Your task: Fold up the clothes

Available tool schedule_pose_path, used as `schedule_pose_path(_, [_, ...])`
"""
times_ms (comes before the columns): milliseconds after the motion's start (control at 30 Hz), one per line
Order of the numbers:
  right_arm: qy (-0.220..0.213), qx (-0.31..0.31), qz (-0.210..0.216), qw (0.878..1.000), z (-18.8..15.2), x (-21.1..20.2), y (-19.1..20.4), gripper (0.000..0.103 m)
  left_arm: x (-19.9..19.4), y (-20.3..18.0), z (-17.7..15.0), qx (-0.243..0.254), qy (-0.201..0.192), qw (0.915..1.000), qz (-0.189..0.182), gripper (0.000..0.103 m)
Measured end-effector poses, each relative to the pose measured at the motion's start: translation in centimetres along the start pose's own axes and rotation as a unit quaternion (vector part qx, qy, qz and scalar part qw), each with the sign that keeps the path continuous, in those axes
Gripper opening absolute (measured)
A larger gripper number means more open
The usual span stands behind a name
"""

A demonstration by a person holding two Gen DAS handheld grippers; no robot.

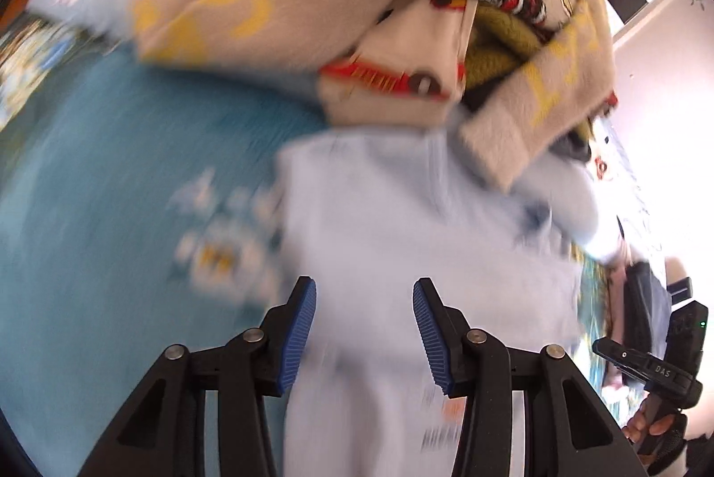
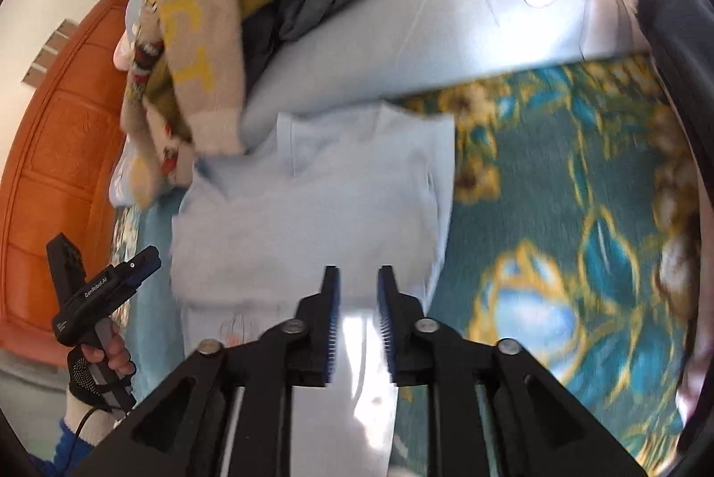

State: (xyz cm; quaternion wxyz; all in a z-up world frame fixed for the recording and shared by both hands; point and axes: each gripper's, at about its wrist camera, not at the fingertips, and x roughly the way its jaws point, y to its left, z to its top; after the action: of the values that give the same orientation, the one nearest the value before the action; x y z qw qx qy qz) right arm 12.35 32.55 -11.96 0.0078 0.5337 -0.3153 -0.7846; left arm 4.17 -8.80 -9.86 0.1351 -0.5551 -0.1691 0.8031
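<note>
The pale blue top (image 2: 312,209) lies partly folded on the teal flowered bed (image 2: 558,218), beside the heap of unfolded clothes (image 2: 196,44) toward the bed's far edge. Both the left claw (image 1: 363,336) and the right claw (image 2: 357,321) hang over it released, jaws apart with nothing pinched. This looks like a pause between folds; the next move probably calls for gripping the near hem and carrying it toward the collar.
</note>
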Motion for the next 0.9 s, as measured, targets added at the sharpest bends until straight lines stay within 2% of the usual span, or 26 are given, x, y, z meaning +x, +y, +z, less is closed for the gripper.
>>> schedule_pose_path(33, [0.010,0.004,0.002,1.000,-1.2,-0.3,-0.1,0.026,-0.7,0.4,-3.8,-0.006,0.011,0.9999,0.000,0.049])
schedule_pose_path(167, [0.056,0.034,0.018,0.998,-6.7,-0.8,-0.6,0.026,-0.8,1.2,-9.5,-0.028,0.057,0.9980,0.008,0.049])
schedule_pose_path(233, [0.079,0.052,0.021,0.995,-9.1,-0.8,-1.2,0.026,-1.6,2.8,-12.1,-0.051,0.080,0.9954,-0.013,0.049])
schedule_pose_path(333, [0.108,0.072,0.025,0.991,-11.6,-0.3,-1.6,0.026,-1.9,3.6,-13.8,-0.048,0.105,0.9933,0.001,0.049])
schedule_pose_path(467, [0.127,0.081,0.018,0.988,-13.7,0.0,-2.1,0.026,-2.2,4.2,-15.3,-0.064,0.115,0.9912,-0.012,0.049])
schedule_pose_path(733, [0.143,0.061,-0.018,0.988,-14.0,0.6,-1.1,0.026,-2.1,3.2,-15.5,-0.037,0.129,0.9909,-0.002,0.046])
schedule_pose_path(800, [0.150,0.048,-0.030,0.987,-14.0,0.8,-0.5,0.027,-2.0,2.9,-15.6,-0.030,0.134,0.9905,0.006,0.038])
schedule_pose_path(833, [0.152,0.041,-0.037,0.987,-14.0,0.9,-0.1,0.026,-1.9,2.8,-15.6,-0.026,0.136,0.9903,0.014,0.026])
schedule_pose_path(867, [0.155,0.034,-0.044,0.986,-14.0,1.0,0.2,0.020,-1.9,2.8,-15.7,-0.023,0.136,0.9901,0.022,0.009])
schedule_pose_path(900, [0.157,0.029,-0.050,0.986,-14.0,1.1,0.4,0.013,-1.9,2.7,-15.7,-0.023,0.135,0.9903,0.026,0.004])
